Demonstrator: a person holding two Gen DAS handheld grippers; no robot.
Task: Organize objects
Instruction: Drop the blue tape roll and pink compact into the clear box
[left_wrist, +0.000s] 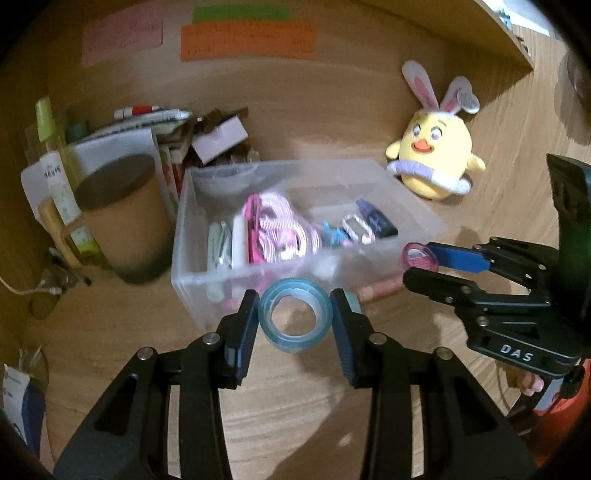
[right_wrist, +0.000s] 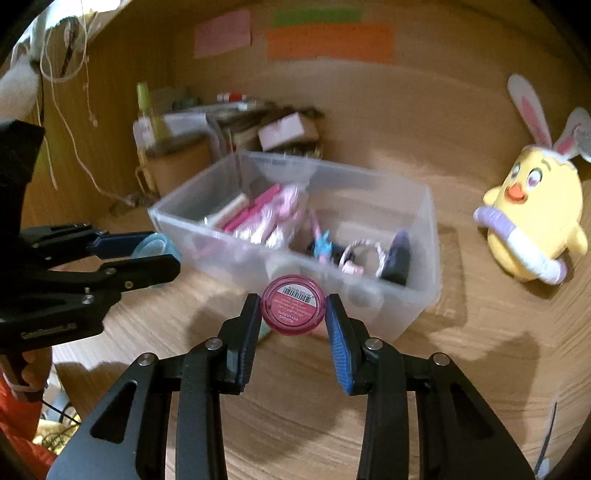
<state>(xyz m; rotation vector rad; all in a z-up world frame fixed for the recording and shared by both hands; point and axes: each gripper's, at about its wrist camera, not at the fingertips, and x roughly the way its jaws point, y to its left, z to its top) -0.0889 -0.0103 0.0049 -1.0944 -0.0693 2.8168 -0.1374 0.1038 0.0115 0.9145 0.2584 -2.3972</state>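
Tape roll (left_wrist: 294, 319) in left claw (left_wrist: 294, 325), pink jar (right_wrist: 293, 302) in right claw (right_wrist: 293, 314)

clear bin (right_wrist: 421, 295) contents blurred, maybe hair clips; sticky notes (left_wrist: 247, 40) writing unreadable; plush chick (right_wrist: 535, 221) ear cut off.

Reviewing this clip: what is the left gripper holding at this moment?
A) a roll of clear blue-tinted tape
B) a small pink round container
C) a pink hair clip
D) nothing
A: the left gripper is closed on the tape roll just in front of the clear bin, while the pink container sits in the right gripper.
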